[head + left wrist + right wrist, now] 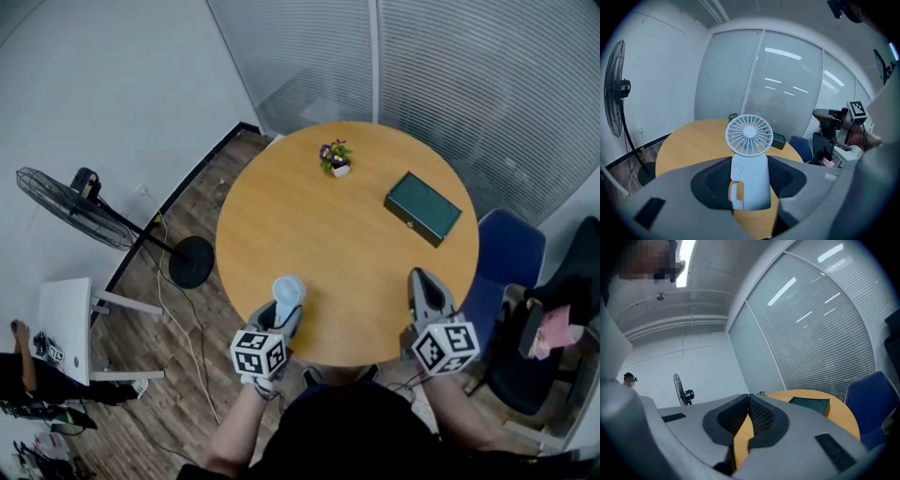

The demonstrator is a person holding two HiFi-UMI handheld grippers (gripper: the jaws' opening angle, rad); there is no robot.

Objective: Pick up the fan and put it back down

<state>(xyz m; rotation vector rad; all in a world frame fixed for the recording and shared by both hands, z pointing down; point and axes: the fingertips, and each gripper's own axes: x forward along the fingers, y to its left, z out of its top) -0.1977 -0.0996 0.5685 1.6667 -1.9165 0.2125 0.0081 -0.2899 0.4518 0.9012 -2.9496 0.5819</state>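
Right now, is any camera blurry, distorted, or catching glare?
Head view: sharp and evenly lit, slight bending at the edges. Left gripper view: fisheye with dark corners, fan crisp, ceiling lights mirrored in the glass wall. Right gripper view: blinds strongly bowed, bright ceiling light.

Overhead, two low; table (328, 234) seemingly shared

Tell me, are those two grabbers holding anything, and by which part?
The left gripper clamps the small handheld fan by its handle, with the fan's head sticking up. The right gripper is shut and empty.
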